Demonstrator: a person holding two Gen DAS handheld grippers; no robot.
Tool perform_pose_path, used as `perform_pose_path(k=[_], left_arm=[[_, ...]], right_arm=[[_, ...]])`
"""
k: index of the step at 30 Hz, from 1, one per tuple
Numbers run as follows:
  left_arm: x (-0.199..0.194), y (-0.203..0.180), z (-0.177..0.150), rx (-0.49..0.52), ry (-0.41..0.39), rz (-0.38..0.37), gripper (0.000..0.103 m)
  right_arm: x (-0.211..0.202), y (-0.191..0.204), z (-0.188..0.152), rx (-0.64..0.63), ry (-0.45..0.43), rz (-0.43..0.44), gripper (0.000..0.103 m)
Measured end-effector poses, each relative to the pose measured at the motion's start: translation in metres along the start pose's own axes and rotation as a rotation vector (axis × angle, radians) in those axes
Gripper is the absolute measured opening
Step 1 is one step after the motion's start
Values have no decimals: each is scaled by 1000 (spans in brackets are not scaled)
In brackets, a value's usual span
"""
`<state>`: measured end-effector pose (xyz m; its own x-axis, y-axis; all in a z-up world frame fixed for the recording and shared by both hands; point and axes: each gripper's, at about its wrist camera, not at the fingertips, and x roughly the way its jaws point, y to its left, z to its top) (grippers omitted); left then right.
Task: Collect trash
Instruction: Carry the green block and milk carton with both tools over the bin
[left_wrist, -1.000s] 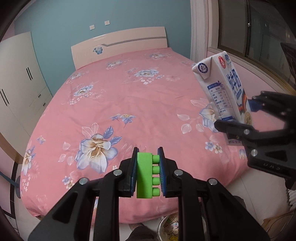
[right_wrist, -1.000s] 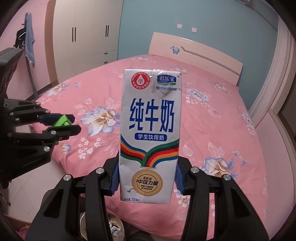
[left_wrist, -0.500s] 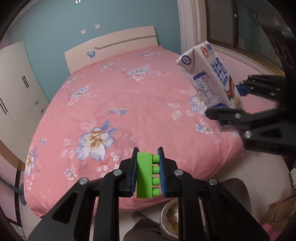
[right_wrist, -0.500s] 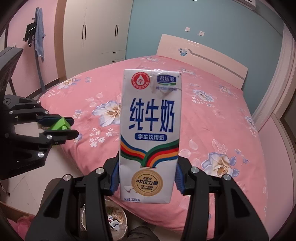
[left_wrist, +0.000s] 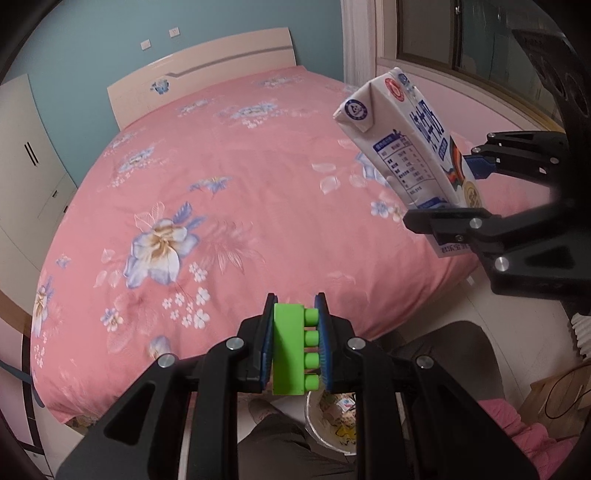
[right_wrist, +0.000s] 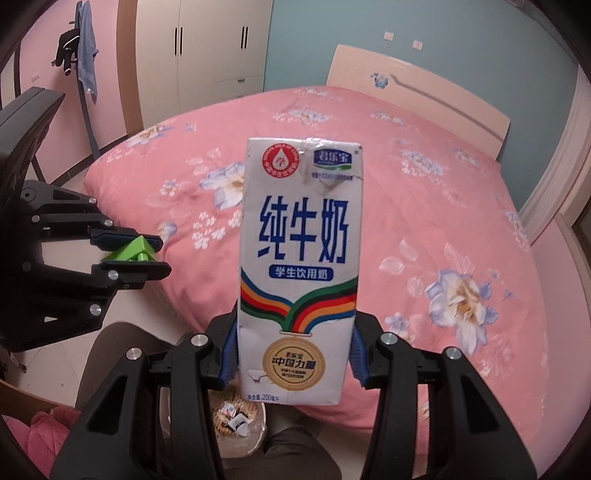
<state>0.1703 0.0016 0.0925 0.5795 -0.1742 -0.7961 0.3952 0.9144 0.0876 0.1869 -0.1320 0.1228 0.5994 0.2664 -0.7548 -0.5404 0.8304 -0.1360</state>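
Note:
My left gripper (left_wrist: 294, 345) is shut on a green toy brick (left_wrist: 290, 350) with round studs facing right. The same left gripper (right_wrist: 142, 254) and green brick (right_wrist: 133, 251) show at the left of the right wrist view. My right gripper (right_wrist: 293, 354) is shut on a white milk carton (right_wrist: 299, 273) with blue lettering, held upright. In the left wrist view that carton (left_wrist: 410, 144) leans at the upper right, in the right gripper (left_wrist: 465, 192). Below both grippers, a round trash bin (left_wrist: 332, 421) with wrappers inside stands on the floor; in the right wrist view the bin (right_wrist: 240, 421) sits under the carton.
A wide bed with a pink flowered cover (left_wrist: 221, 184) fills the space ahead. A person's trouser legs (left_wrist: 443, 354) flank the bin. Pink slippers (right_wrist: 40, 435) lie on the floor, a black chair (right_wrist: 26, 122) stands at the left, and a wardrobe (right_wrist: 207, 48) stands behind it.
Both grippers have sunk and drawn back from the bed, each keeping its grip. The bin and the person's legs have come further into view below them.

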Motion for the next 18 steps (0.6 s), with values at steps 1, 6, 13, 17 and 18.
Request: perform_pose_path(k=[1,6,13,17,18], left_arm=[[4,-1,-4,-1,10,-5,23],[25,-4,-21,-7,59,-22,23],[58,-14,-47,9,141,-28,23],[75,-20,-62,9,184,-45,23],[80,-22,-66,10,197,-48,23]], right_arm=[[4,1,-4,0,9,3,49],[26,7,-25,4,61,30,49],[60,20,-58,8,136,70,49],[79,27,-77,5,183,95,49],[84,27,-82,9,195,105,49]])
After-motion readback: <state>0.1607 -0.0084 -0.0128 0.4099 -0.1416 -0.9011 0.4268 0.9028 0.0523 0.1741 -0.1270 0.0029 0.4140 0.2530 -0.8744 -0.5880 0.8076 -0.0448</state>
